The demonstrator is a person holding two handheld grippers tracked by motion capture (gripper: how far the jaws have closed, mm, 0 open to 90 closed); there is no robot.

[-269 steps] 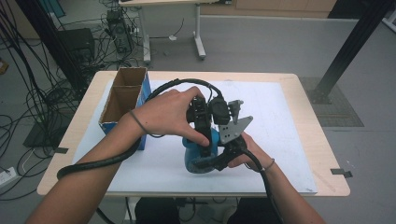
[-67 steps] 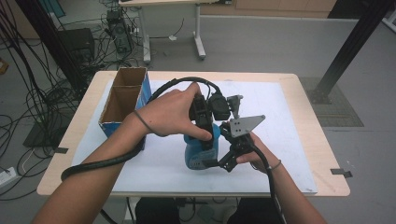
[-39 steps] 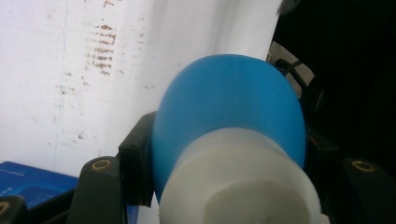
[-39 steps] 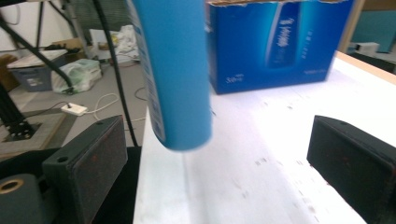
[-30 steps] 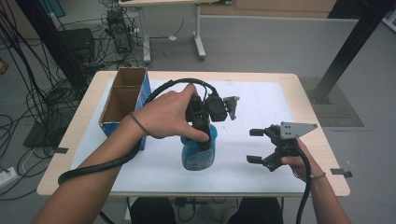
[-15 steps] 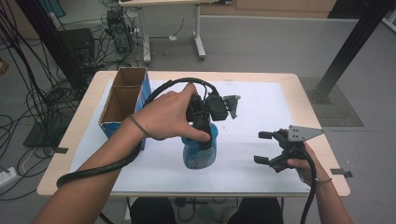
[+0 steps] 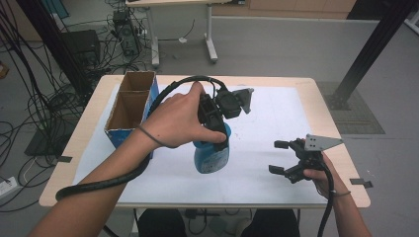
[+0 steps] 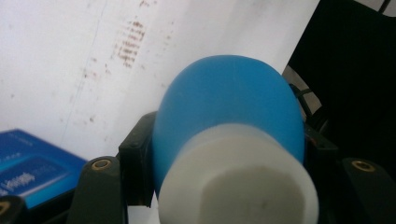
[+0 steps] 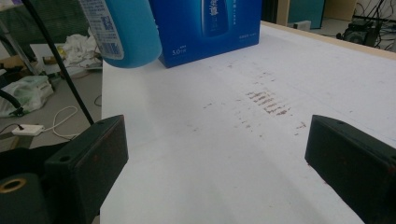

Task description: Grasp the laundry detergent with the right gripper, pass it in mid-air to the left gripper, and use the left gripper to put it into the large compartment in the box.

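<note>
A blue bottle [image 7: 210, 159] with a white cap [image 8: 238, 179] hangs tilted just above the white table sheet [image 7: 267, 118], near the middle. My left gripper [image 7: 217, 140] is shut on its upper part, the jaws pressing on both sides below the cap in the left gripper view [image 8: 229, 186]. My right gripper [image 7: 278, 157] stands open at the right front of the table, well apart from the bottle, with nothing between its jaws [image 9: 217, 172]. In the right gripper view the bottle [image 9: 126, 32] shows at the upper left, its base off the sheet.
An open cardboard box with blue sides [image 7: 123, 139] stands at the left of the table, and its printed face [image 9: 210, 23] lies beyond the bottle. Faint brown marks dot the sheet [image 9: 266, 102]. A black cable [image 7: 99, 183] trails from the left gripper over the front edge.
My right gripper has left the bottle, swung out to the right and settled open near the front right edge. The left gripper keeps hold of the bottle in much the same place.
</note>
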